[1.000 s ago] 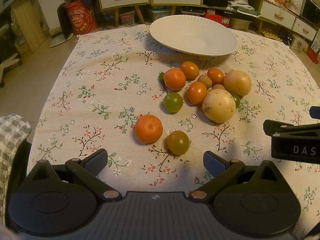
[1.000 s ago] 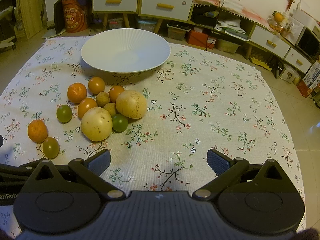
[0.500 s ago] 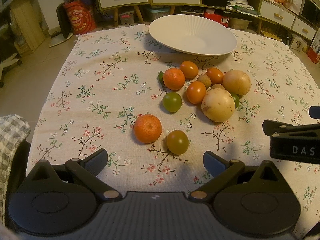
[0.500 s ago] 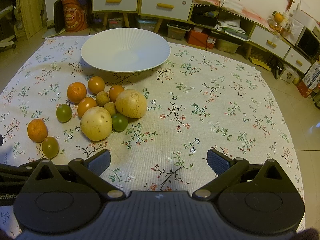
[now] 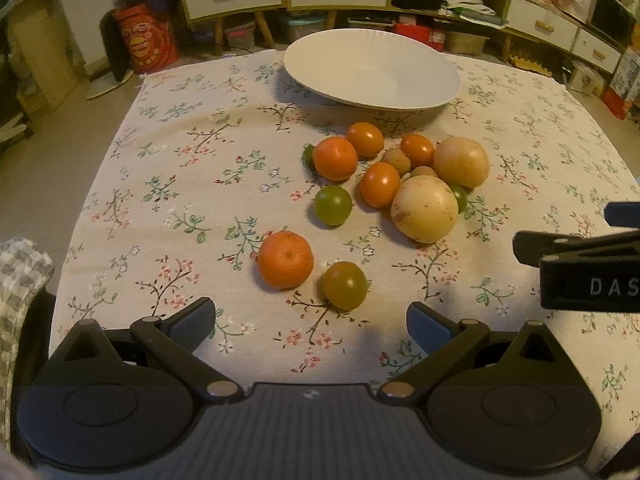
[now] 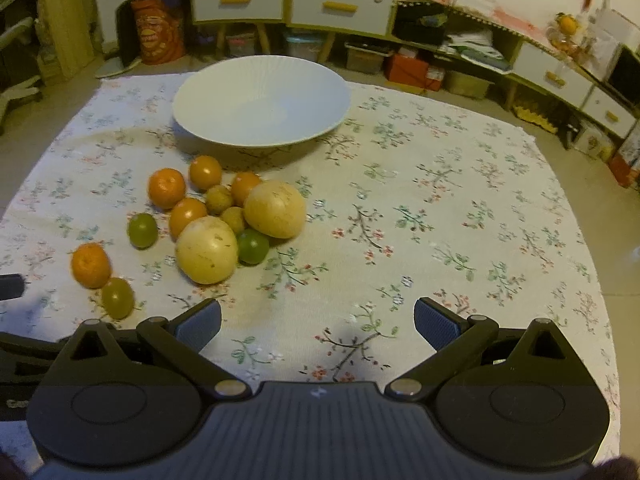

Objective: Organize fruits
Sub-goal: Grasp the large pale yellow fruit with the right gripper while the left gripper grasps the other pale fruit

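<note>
**Fruit scattered on a floral tablecloth, both grippers open and empty**

Floral tablecloth (image 5: 192,184) covers a table in a cluttered room, with white drawer cabinets (image 6: 292,0) along the far wall. At the far side of the cloth sits a wide white ribbed plate (image 5: 372,72), with nothing on it.

Just in front of the plate lies a loose cluster of fruit. Two large pale yellow round fruits (image 5: 425,209) sit side by side, almost touching, with a small green one (image 6: 253,246) tucked against them. Beside them are small orange tomato-like fruits (image 5: 380,184), two small brownish ones (image 6: 219,199), and a mandarin (image 5: 335,159). A green fruit (image 5: 332,205) rests slightly apart on the near left edge of the cluster.

Closer to the cameras, apart from the cluster, a second mandarin (image 5: 285,254) lies just beside an olive-green fruit (image 5: 345,285).

Seen from its own camera, the left gripper (image 5: 310,316) hovers low over the cloth, its fingers spread wide and holding nothing; the olive-green fruit lies just ahead of the gap. The right gripper (image 6: 318,322) is likewise spread wide and empty, over bare cloth to the right of the fruit. Part of its black body shows at the right edge of the left camera's view.
</note>
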Motion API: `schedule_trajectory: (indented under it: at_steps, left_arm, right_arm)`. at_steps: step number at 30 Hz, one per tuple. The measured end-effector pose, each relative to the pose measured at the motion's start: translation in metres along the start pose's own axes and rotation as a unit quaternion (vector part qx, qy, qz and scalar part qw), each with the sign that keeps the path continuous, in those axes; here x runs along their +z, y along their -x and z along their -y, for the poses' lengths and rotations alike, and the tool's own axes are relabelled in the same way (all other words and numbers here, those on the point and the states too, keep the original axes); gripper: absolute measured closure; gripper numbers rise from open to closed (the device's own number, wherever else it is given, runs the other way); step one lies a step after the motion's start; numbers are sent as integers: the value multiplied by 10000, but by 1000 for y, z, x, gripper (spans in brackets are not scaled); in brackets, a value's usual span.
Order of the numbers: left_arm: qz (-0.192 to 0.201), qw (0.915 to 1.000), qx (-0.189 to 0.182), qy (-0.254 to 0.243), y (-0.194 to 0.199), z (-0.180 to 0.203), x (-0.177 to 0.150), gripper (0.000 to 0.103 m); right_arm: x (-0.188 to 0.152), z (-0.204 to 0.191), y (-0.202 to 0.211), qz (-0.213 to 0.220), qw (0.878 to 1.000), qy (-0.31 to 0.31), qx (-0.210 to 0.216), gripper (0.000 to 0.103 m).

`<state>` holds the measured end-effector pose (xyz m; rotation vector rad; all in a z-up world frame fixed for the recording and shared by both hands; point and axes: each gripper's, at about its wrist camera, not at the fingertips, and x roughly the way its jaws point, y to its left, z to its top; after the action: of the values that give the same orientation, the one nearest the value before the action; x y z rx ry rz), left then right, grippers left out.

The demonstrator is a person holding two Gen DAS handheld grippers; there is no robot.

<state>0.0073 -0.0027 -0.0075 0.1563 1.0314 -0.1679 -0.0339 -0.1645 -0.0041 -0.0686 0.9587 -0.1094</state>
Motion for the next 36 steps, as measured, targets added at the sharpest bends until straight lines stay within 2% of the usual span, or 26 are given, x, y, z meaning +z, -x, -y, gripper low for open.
schedule_trajectory:
  at_steps: [6, 11, 18, 21, 24, 27, 32, 36]
  left_arm:
    - [38, 9997, -18, -234, 1, -5, 8, 10]
    - [-17, 9991, -194, -367, 0, -11, 19, 10]
    - [12, 9970, -287, -720, -2, -15, 37, 10]
    - [87, 9967, -417, -690, -4, -19, 44, 11]
    - [210, 9953, -709, -631, -7, -20, 47, 12]
    - [320, 9920, -1056, -615, -13, -17, 45, 16]
    - [358, 9867, -1471, -598, -23, -10, 42, 29]
    - [381, 9807, -1839, -548, -26, -4, 43, 40]
  right_arm:
    - [10, 6, 2, -145, 9995, -39, 287, 0]
    - [19, 14, -1, -330, 9975, -105, 622, 0]
    - [36, 11, 1, -333, 9960, 169, 808, 3]
    - [43, 14, -3, -351, 9954, 222, 862, 6]
    - [48, 20, -10, -382, 9939, 123, 1023, 11]
    - [51, 26, -19, -375, 9922, -12, 1190, 16]
    - [50, 32, -35, -439, 9868, -171, 1552, 20]
    - [51, 36, -45, -477, 9827, -298, 1762, 21]
